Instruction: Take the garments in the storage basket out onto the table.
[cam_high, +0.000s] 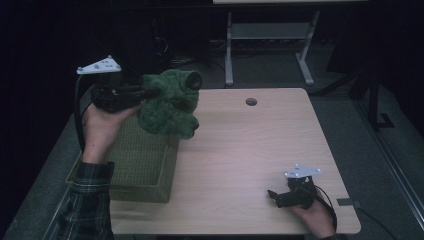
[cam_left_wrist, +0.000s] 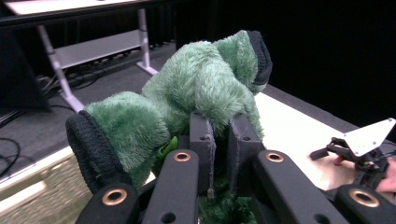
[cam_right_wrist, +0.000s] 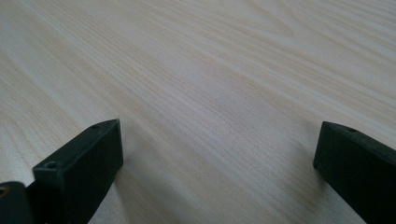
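The left gripper (cam_high: 145, 93) has its jaws pinched nearly together on a bunch of green fuzzy cloth (cam_high: 170, 102), which looks like a pair of fleecy gloves or socks with dark knitted cuffs (cam_left_wrist: 88, 149); the dim light makes it hard to say which. In the left gripper view the two pads bite into the pile, with one cuffed end hanging near and left and the other standing up behind. The bundle is held in the air above the far right corner of a woven basket (cam_high: 145, 165) that sits at the left of the bench (cam_high: 250, 150), and it touches nothing but the gripper.

As a judgement, the pick is done: the cloth is clear of the basket and in a firm hold. What is left is to carry it and set it down, most likely on the bare wood to the right, though the pictures do not settle whether it is leaving the basket or bound for it.

The right gripper (cam_high: 274, 196) rests at the near right of the bench, jaws wide apart and holding nothing, with plain wood grain between them.

No brand, label or writing can be read on anything.
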